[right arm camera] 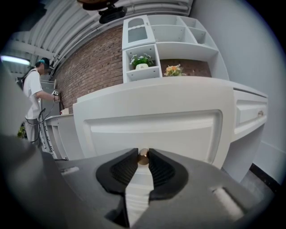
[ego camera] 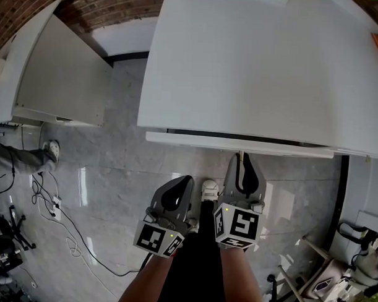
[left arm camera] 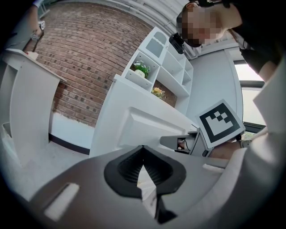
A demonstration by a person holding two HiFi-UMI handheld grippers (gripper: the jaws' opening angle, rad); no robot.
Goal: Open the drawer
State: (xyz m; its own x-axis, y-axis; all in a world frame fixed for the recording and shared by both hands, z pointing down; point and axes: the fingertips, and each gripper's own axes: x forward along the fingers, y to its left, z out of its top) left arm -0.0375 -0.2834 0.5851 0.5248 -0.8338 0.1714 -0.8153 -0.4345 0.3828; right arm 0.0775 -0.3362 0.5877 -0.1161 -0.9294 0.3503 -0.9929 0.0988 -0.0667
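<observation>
at the front edge of the white counter [ego camera: 254,69], the drawer [right arm camera: 152,129] sits just under the top, its panelled front facing the person. the small brass knob [right arm camera: 143,156] is at the middle of that front.

the right gripper [ego camera: 242,158] reaches up to the counter's front edge and tilts slightly down. its jaws stand only a narrow way apart and are closed on the knob, one ribbed pad against each side. the left gripper [ego camera: 187,178] hangs a little back from the counter, beside the right one. its tips meet, it holds nothing and it touches nothing.

from above, a thin dark slit shows between the counter's top and the upper lip of the drawer front. i cannot tell whether the drawer has begun to come out.

the step in hand looks like taking hold of the knob, with the pull itself barely started or not started at all. the next move would call for a firm pinch and a straight, level draw back toward the person, square to the drawer front. the knob is small and round, so a slanted or jerky pull could slip the pads off it.
</observation>
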